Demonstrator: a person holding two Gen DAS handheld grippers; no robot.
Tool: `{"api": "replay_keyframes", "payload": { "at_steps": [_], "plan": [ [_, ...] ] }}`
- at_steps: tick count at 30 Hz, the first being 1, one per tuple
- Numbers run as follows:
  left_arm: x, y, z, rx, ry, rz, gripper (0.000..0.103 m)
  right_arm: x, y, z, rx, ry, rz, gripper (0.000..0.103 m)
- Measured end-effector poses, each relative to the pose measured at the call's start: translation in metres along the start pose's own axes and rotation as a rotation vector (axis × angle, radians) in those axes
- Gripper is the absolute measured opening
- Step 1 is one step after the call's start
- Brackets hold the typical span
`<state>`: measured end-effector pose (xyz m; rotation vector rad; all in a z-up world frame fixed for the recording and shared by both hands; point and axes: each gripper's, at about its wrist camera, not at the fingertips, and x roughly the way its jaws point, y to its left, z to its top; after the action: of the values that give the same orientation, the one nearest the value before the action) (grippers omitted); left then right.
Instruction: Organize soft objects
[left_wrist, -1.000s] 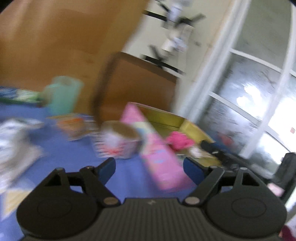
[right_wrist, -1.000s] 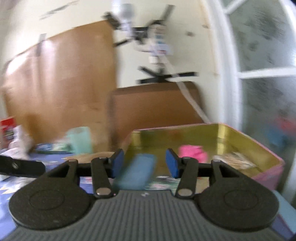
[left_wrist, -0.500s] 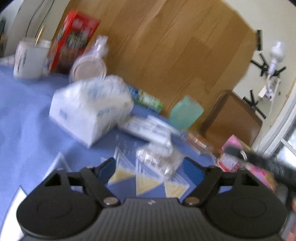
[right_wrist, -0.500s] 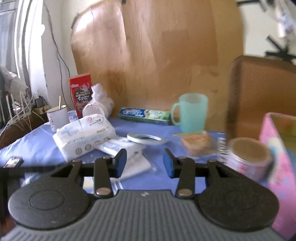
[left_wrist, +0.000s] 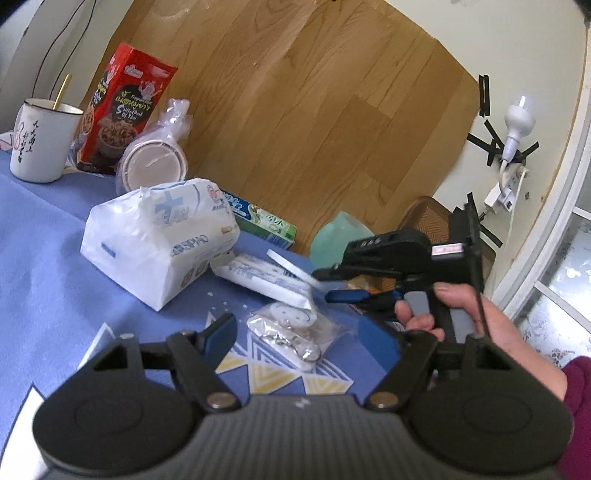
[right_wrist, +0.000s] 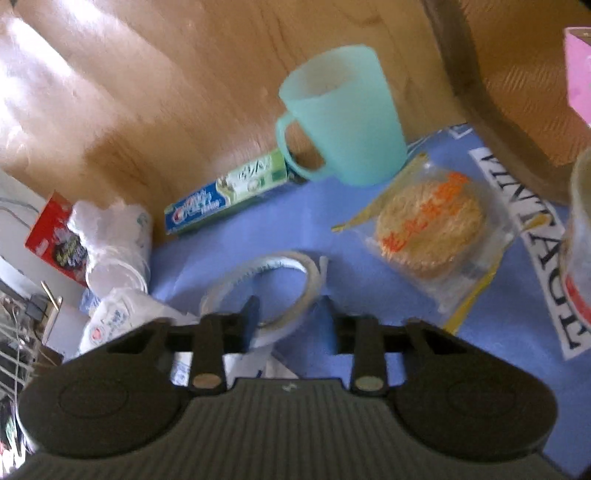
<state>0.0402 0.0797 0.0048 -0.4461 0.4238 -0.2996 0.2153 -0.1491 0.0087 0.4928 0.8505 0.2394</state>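
The white mug (left_wrist: 38, 142) holds a stick. Far right of it, the right gripper (right_wrist: 290, 317) is closing around a tape ring (right_wrist: 273, 288), not yet pinching it; the left gripper (left_wrist: 299, 338) is spread, empty.

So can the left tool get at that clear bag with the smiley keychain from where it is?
Probably yes. The clear bag lies flat on the blue cloth just beyond the open left tool, with nothing between them. The right tool, closing on nothing, hovers just beyond the bag and could crowd it.
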Motion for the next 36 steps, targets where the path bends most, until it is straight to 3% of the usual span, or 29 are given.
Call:
{"api": "replay_keyframes", "payload": {
  "at_steps": [3, 10, 15, 19, 21, 29, 33, 36],
  "plan": [
    [0.001, 0.001, 0.001, -0.006, 0.002, 0.000, 0.074, -0.010, 0.004, -0.005, -0.032, -0.019, 0.002, 0.013],
    [0.002, 0.005, 0.002, -0.025, 0.013, 0.011, 0.077, -0.072, -0.013, -0.033, -0.112, -0.118, 0.043, 0.013],
    [0.007, 0.006, 0.002, -0.027, 0.043, 0.026, 0.078, -0.113, -0.047, -0.078, -0.164, -0.067, 0.155, 0.013],
    [0.013, 0.005, 0.002, -0.020, 0.082, 0.039, 0.078, -0.127, -0.063, -0.109, -0.282, -0.035, 0.160, 0.013],
    [0.015, 0.003, 0.002, -0.012, 0.099, 0.048, 0.078, -0.135, -0.067, -0.119, -0.335, -0.061, 0.155, 0.013],
    [0.023, 0.000, 0.001, 0.009, 0.141, 0.085, 0.078, -0.130, -0.076, -0.126, -0.336, -0.124, 0.184, 0.015],
    [0.026, 0.002, 0.001, -0.002, 0.157, 0.088, 0.078, -0.136, -0.068, -0.133, -0.397, -0.145, 0.168, 0.023],
    [0.027, 0.001, 0.000, 0.001, 0.164, 0.093, 0.078, -0.136, -0.061, -0.138, -0.462, -0.158, 0.161, 0.038]
  ]
}}
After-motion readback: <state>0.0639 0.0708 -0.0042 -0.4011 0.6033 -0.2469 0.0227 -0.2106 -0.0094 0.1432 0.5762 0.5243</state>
